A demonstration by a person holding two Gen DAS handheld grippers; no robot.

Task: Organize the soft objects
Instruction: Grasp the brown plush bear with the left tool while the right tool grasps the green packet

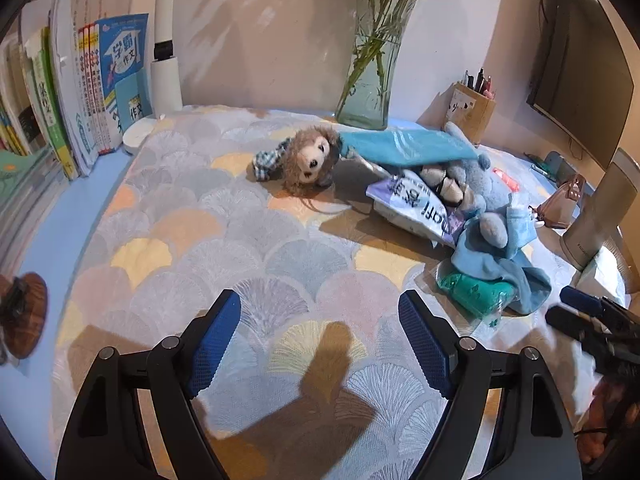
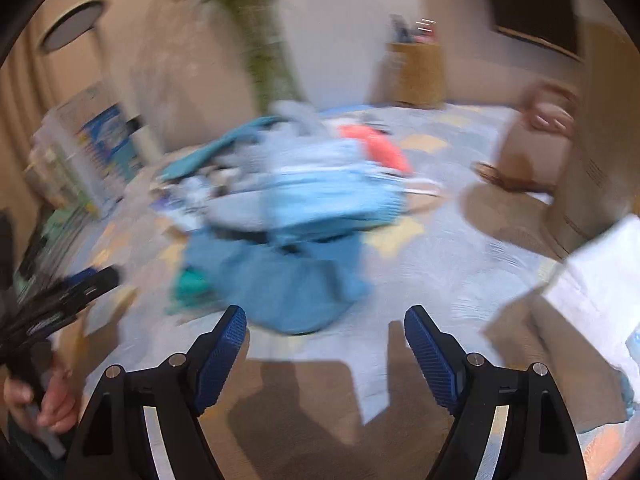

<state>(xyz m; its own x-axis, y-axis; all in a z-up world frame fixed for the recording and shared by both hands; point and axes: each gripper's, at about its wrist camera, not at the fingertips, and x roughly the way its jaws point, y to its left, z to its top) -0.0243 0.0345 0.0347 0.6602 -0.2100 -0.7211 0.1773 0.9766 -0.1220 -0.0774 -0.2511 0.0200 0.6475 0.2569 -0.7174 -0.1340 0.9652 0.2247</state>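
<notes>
Blue cloth (image 2: 280,284) fronts a jumbled pile beside shaggy monkey (image 1: 310,158).

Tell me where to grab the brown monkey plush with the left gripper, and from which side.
Grip the monkey plush across its fluffy head, coming from the near side with the open left gripper. The head lies nearest and clear; the teal cloth crowds its right, so probably stay left of it.

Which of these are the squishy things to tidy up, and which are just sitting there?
To tidy: brown plush monkey, grey-blue plush toy, blue cloth, teal towel, green bundle in plastic.

Just sitting there: books, glass vase, wooden pen holder, small pink bag, monitor.
</notes>
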